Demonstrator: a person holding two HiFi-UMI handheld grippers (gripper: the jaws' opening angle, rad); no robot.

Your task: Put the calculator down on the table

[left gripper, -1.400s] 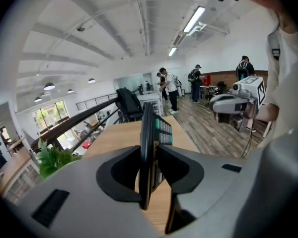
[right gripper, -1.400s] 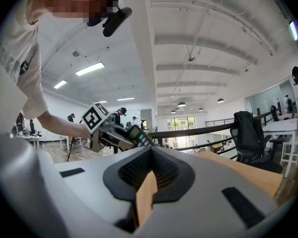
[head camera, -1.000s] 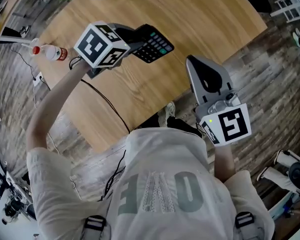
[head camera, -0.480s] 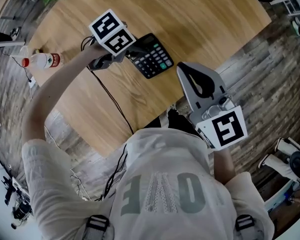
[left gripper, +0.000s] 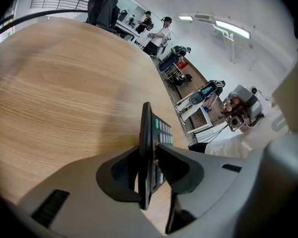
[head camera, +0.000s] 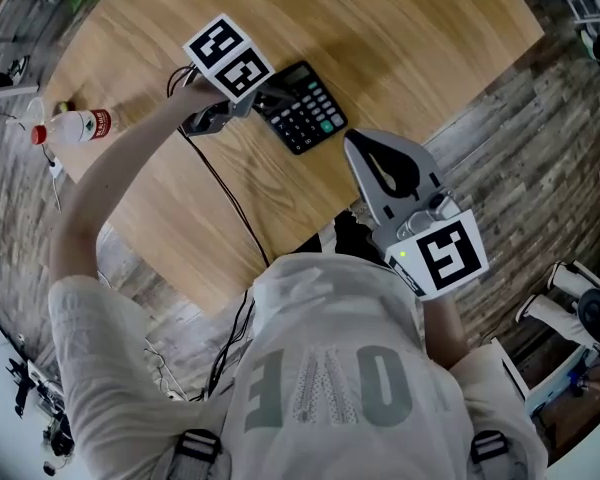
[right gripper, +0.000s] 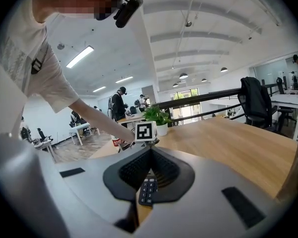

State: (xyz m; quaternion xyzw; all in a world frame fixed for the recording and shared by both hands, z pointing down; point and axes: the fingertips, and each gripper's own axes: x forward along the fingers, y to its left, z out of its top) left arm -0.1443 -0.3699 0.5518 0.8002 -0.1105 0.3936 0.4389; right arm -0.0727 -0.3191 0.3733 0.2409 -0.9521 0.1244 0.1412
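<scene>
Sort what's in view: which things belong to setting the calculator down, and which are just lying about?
Job in hand: calculator; left gripper, clamped on it; table.
Lying about: plastic bottle; potted plant; right gripper, shut and empty.

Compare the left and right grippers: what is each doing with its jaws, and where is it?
Jaws: the left gripper is clamped on the calculator, while the right gripper has its jaws together on nothing.
Place: the left gripper is out over the table, while the right gripper sits at the table's near edge, close to the person's body.
Shared: both are grey, hand-held and carry a marker cube.
</scene>
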